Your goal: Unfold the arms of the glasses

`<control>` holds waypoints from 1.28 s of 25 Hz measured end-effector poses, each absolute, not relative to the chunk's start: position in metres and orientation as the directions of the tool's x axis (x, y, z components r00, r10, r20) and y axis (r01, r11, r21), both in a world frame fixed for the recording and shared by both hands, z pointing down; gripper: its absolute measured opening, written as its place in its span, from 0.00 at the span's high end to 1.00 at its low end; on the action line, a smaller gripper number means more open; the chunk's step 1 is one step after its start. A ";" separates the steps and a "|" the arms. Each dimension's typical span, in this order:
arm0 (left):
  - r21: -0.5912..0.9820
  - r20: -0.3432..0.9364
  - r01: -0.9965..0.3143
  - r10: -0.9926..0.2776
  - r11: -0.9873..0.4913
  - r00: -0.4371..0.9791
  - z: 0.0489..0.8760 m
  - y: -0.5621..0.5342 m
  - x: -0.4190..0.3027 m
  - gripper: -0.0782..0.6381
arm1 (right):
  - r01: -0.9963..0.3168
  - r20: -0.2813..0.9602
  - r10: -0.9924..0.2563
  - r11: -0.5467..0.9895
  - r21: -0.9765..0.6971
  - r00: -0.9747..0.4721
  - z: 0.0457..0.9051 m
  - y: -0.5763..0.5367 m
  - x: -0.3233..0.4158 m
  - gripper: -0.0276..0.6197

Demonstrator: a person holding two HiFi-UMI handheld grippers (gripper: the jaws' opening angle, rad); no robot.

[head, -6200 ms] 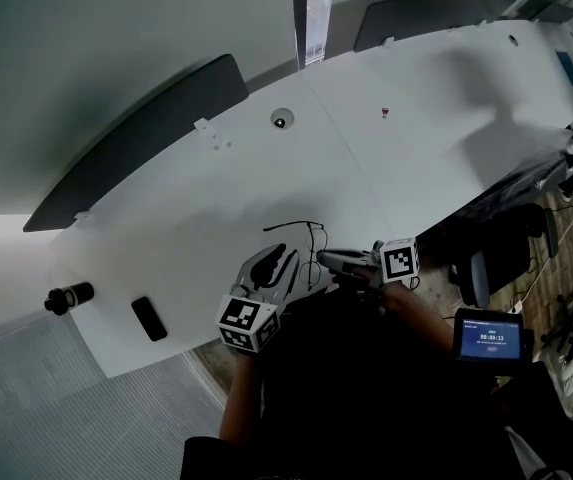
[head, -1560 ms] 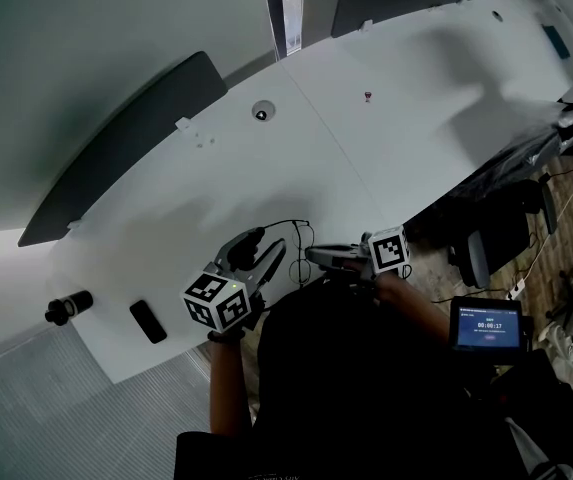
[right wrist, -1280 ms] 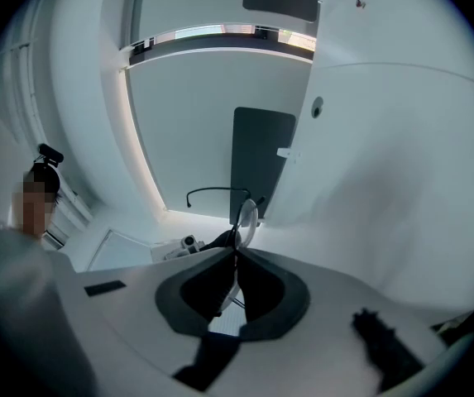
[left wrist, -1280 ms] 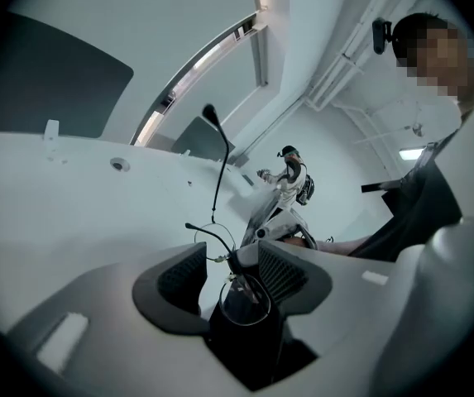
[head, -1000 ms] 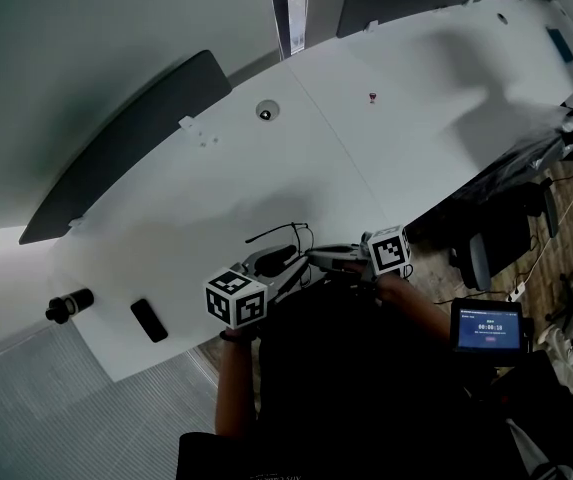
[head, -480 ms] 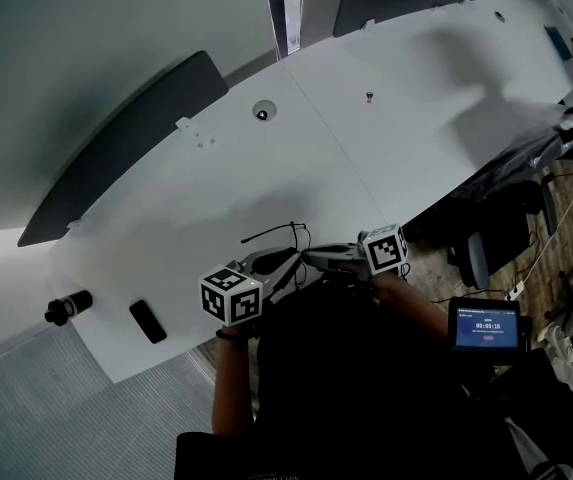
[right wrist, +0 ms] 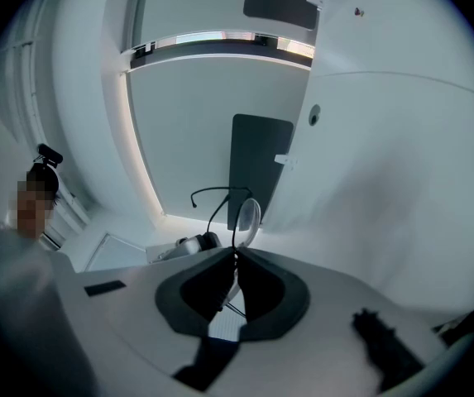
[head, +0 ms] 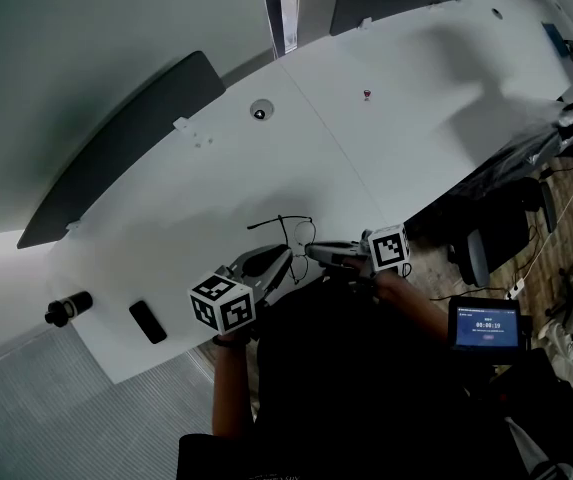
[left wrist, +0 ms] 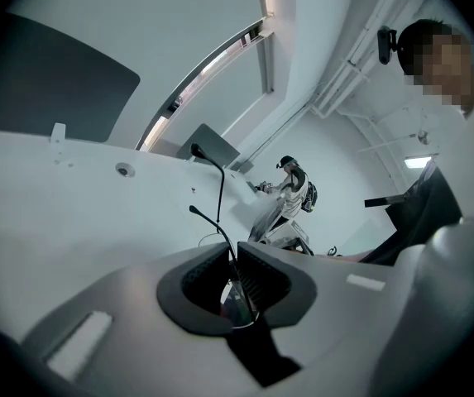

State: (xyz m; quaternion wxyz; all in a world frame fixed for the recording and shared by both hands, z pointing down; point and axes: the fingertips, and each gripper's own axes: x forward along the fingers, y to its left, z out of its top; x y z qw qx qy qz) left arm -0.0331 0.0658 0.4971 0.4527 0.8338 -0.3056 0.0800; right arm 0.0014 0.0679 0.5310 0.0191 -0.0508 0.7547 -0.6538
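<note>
**2 grippers on 1 pair of glasses, arms yet to swing out**

Both hand-held tools meet at the near edge of the white table [head: 386,138], where the thin-rimmed glasses [head: 288,230] are held up between them, just above the tabletop and close to the person's body. The right gripper [head: 311,252] has its jaws pressed together on the wire frame beside 1 lens [right wrist: 248,215], pinning the front of the glasses in place. The left gripper [head: 282,256] is closing its jaws from the other side, with the thin rim and the edge of a lens [left wrist: 238,303] already caught between its pads. The 2 dark arms rise beyond its jaw tips, curved ends uppermost. How far either arm stands from the front cannot be told from these views.

The step in hand looks like the taking of a second hold: 1 gripper to steady the front, the other to work a hinge. Unfolding itself appears not yet finished. The next move likely calls for the right hold to stay firm while the left finishes its squeeze lightly. An arm would then be drawn outward about its hinge in a gentle arc. Too hard a pull could bend the fine wire or twist the frame out of the right jaws.
</note>
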 end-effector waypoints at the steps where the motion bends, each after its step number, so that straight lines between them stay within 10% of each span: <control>1: 0.704 0.403 -0.585 -0.451 -0.403 0.796 0.495 0.065 -0.035 0.84 | -0.059 0.044 -0.110 0.139 -0.989 -0.993 0.532 0.066 0.003 0.93; 25: 0.693 0.182 -0.569 -0.657 -0.443 0.732 0.448 0.081 -0.063 0.87 | -0.030 0.021 -0.328 0.023 -0.999 -0.944 0.538 0.035 0.024 0.93; 32: 0.670 0.094 -0.541 -0.665 -0.508 0.741 0.439 0.086 -0.077 0.68 | -0.015 -0.002 -0.310 0.053 -0.998 -0.951 0.533 0.037 0.023 0.93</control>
